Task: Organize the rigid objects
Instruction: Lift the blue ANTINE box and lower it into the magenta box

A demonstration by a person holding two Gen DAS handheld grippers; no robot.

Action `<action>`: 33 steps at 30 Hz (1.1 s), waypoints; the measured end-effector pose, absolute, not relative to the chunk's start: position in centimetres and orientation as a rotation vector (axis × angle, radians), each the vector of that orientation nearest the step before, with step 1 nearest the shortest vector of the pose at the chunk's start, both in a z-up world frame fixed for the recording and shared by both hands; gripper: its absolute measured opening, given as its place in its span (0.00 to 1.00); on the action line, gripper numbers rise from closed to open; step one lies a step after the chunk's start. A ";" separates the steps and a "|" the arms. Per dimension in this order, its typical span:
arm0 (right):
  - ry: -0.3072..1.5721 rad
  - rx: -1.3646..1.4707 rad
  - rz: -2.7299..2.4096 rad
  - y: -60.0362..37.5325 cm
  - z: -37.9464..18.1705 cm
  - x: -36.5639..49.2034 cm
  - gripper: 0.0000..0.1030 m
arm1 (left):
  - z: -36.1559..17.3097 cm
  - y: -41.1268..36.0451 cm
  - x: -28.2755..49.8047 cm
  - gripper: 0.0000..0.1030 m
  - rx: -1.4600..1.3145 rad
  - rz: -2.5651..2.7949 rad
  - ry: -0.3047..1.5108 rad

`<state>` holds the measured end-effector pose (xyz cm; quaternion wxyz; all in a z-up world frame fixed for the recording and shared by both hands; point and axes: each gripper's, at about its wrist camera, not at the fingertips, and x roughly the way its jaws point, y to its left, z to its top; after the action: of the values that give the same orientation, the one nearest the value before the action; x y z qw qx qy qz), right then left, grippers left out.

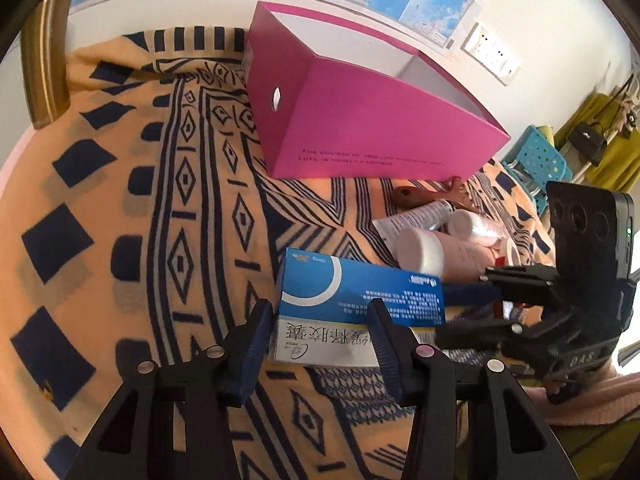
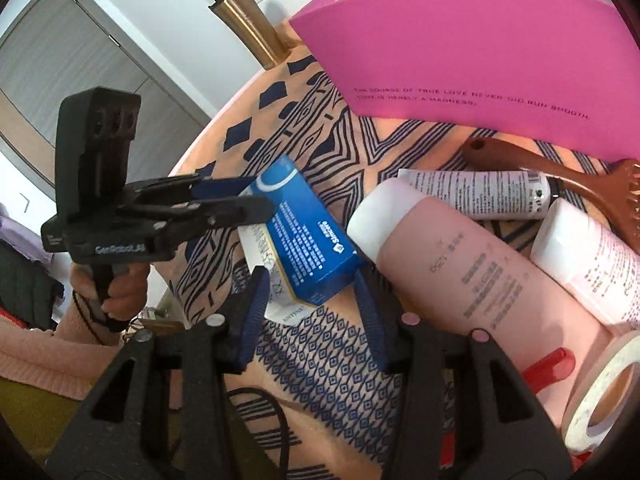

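One pink box [image 1: 360, 120], one blue carton [image 2: 304, 236], three tubes [image 2: 476, 272], one tape roll [image 2: 600, 392].

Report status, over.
Left gripper shut on blue box; right gripper shut on its other end. Pink bottle close beside right gripper.

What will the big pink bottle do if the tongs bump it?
The pink bottle lies on its side and looks round, so it may roll. It leans against the small white bottle, which might stop it. Its smooth plastic looks slippery, and the patterned cloth underneath may slow it.
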<state>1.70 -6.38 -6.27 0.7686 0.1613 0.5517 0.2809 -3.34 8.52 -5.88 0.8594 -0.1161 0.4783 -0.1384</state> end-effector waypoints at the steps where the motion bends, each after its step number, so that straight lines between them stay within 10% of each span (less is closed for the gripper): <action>1: 1.190 0.352 0.607 -6.5 -6.1 1.7 0.46 | -5.8 8.4 -3.5 0.47 -0.247 -0.291 1.003; 33: 0.852 0.206 0.461 -11.9 4.4 5.9 0.46 | 4.1 5.0 3.4 0.48 -0.177 -0.269 0.725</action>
<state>5.86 -11.94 4.37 0.8799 0.0988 0.4087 0.2213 3.41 4.96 4.13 0.9224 -0.0860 0.3530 -0.1309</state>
